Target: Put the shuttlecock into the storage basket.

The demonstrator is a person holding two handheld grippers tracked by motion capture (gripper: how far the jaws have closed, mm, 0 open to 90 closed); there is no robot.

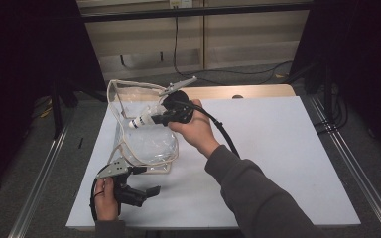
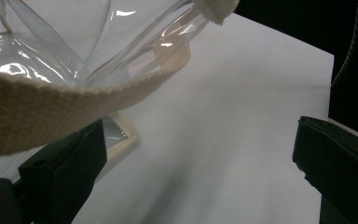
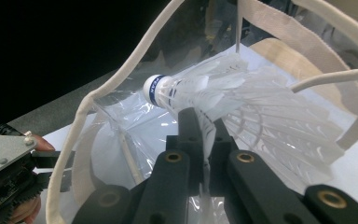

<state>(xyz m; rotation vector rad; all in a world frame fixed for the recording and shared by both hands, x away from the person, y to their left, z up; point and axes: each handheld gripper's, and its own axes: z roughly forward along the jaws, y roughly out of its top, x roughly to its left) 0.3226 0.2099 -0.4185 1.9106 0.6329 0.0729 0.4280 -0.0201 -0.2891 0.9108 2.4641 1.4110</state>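
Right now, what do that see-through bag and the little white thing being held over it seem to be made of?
The bag looks like clear, glossy soft plastic: it creases and throws bright glints. Its trim and handles look like matte cream woven webbing, with a visible weave. The shuttlecock in the right tool seems to have white feathers, possibly synthetic, and a smooth white cap with a blue band.

Both grippers are black, the right gripper (image 1: 158, 119) trailing a ribbed black cable (image 1: 223, 131) toward five o'clock beside a grey sleeve (image 1: 258, 193), the left gripper (image 1: 146, 182) topped by a grey screwed plate (image 1: 113, 169).
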